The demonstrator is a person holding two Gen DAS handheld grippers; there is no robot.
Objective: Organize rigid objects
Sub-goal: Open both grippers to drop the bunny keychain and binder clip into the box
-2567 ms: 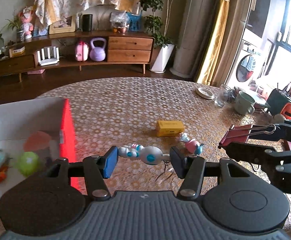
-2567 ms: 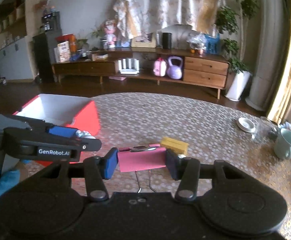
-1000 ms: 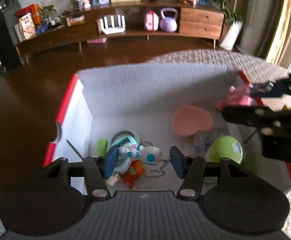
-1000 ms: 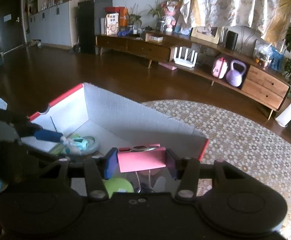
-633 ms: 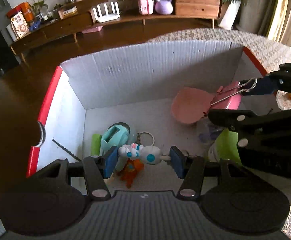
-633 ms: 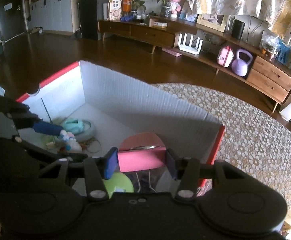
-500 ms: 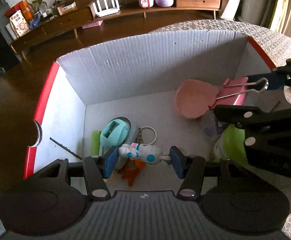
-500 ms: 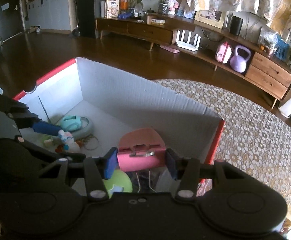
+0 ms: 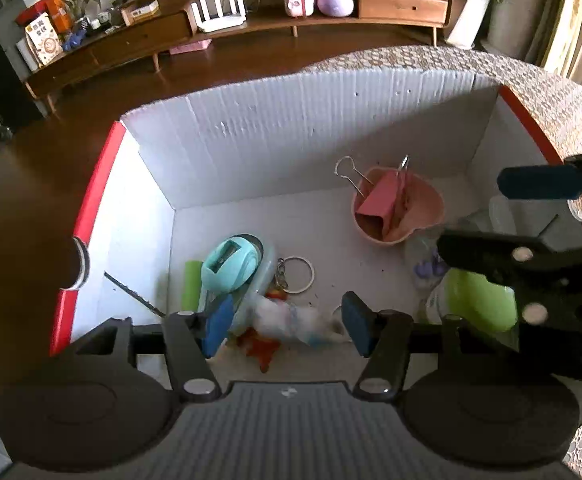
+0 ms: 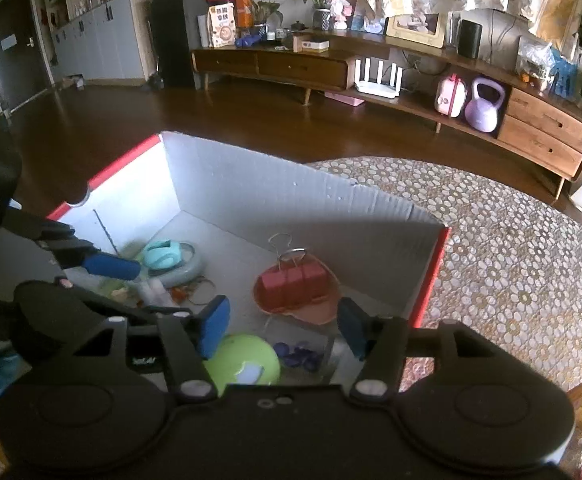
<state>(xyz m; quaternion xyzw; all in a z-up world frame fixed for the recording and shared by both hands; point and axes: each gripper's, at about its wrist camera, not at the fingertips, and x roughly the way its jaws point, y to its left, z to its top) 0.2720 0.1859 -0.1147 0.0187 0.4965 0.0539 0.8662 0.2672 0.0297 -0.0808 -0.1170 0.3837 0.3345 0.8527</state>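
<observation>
Both jaws spread, left gripper (image 9: pixel 287 320) over blurred toy (image 9: pixel 291 320) (inside box (image 9: pixel 331 128)), right gripper (image 10: pixel 283 328) empty, clip (image 9: pixel 383 196) in pink dish (image 9: pixel 427 216).

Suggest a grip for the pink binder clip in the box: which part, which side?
Grip the pink binder clip by its wire handles, coming from above. It leans in the pink heart dish with handles pointing up toward the box back wall, clear of the clutter.

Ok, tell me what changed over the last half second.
Both grippers opened. The right gripper let go of the pink binder clip, now lying in the pink heart dish. The left gripper released the white toy keychain, blurred beneath it. The box and its other contents stayed put.
</observation>
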